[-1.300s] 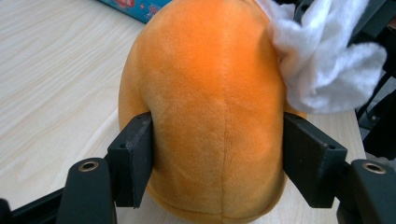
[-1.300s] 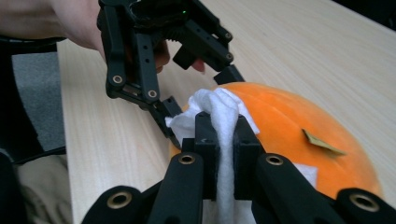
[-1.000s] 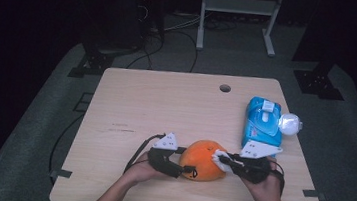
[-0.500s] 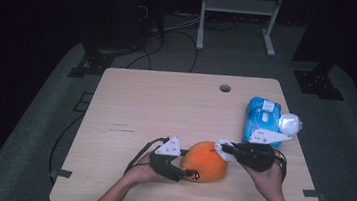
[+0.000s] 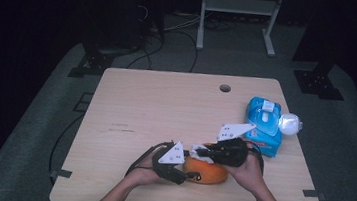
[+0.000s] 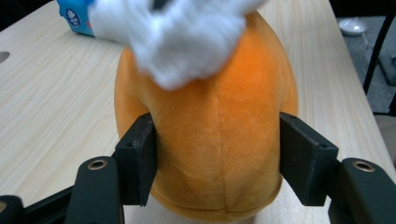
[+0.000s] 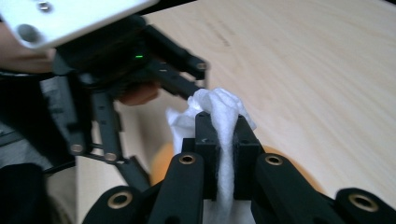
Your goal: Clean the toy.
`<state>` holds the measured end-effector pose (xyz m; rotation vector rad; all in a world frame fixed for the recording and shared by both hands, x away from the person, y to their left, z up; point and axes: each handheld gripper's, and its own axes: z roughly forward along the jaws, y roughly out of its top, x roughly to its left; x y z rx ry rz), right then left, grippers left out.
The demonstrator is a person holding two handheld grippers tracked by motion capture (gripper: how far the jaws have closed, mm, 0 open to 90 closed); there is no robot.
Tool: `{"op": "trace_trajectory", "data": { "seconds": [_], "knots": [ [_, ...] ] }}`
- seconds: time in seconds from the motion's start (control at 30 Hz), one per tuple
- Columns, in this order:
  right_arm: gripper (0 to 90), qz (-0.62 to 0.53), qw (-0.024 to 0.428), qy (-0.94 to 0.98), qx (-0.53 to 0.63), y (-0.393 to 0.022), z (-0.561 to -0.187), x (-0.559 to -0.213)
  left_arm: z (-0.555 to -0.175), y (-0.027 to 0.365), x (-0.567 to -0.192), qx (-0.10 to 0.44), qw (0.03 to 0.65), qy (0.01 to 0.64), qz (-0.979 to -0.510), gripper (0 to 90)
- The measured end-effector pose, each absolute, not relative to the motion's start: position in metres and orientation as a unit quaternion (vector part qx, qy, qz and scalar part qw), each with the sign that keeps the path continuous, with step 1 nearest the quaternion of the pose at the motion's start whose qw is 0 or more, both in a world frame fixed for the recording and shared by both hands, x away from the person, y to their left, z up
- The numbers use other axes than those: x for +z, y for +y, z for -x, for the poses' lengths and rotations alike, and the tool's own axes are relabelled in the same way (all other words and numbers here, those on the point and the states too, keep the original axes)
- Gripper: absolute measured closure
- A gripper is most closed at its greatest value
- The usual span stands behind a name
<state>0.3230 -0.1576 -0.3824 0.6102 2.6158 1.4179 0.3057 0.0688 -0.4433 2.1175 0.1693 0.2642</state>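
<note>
An orange plush toy [image 5: 206,173] lies near the table's front edge. My left gripper [image 5: 184,174] grips it from the left. In the left gripper view both black pads [image 6: 140,158] press into the plush's [image 6: 219,140] sides; the jaws have just been closing on it. My right gripper [image 5: 198,152] reaches over the top of the plush from the right and is shut on a crumpled white wipe [image 7: 219,105]. That wipe [image 6: 187,37] rests on the upper part of the plush. The left gripper's body shows close ahead in the right gripper view.
A blue pack of wipes [image 5: 264,124] lies at the right of the wooden table [image 5: 165,109], with a white round object [image 5: 289,124] beside it. A small hole [image 5: 225,88] sits near the far edge. Dark floor, cables and stand legs surround the table.
My right gripper has moved left from the plush's right side to above its top, carrying the white wipe. The left hand has stayed in place on the plush.
</note>
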Motion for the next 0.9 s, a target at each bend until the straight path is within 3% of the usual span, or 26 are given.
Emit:
{"op": "trace_trajectory", "data": {
  "seconds": [0.53,0.57,0.6,0.63,0.7,0.8,0.9],
  "knots": [
    [83.9,-0.267,0.042,0.83,0.488,-0.216,-0.326,-0.395,-0.313,0.073,-0.446,0.077,0.492,0.095,-0.862,34.9],
    [84.0,-0.271,0.038,0.828,0.489,-0.218,-0.323,-0.399,-0.314,0.072,-0.445,0.076,0.49,0.096,-0.863,29.3],
    [84.0,-0.271,0.038,0.828,0.489,-0.218,-0.323,-0.399,-0.315,0.072,-0.445,0.073,0.49,0.101,-0.863,29.3],
    [84.0,-0.274,0.038,0.827,0.49,-0.218,-0.32,-0.4,-0.317,0.069,-0.443,0.056,0.49,0.129,-0.86,19.0],
    [84.0,-0.274,0.034,0.825,0.494,-0.217,-0.316,-0.402,-0.321,0.068,-0.442,0.032,0.49,0.156,-0.857,10.8],
    [84.0,-0.27,0.037,0.827,0.493,-0.215,-0.312,-0.403,-0.321,0.066,-0.444,0.029,0.486,0.154,-0.86,13.0],
    [84.0,-0.263,0.047,0.834,0.483,-0.213,-0.305,-0.4,-0.317,0.066,-0.442,0.046,0.487,0.13,-0.863,25.5]
  ]
}}
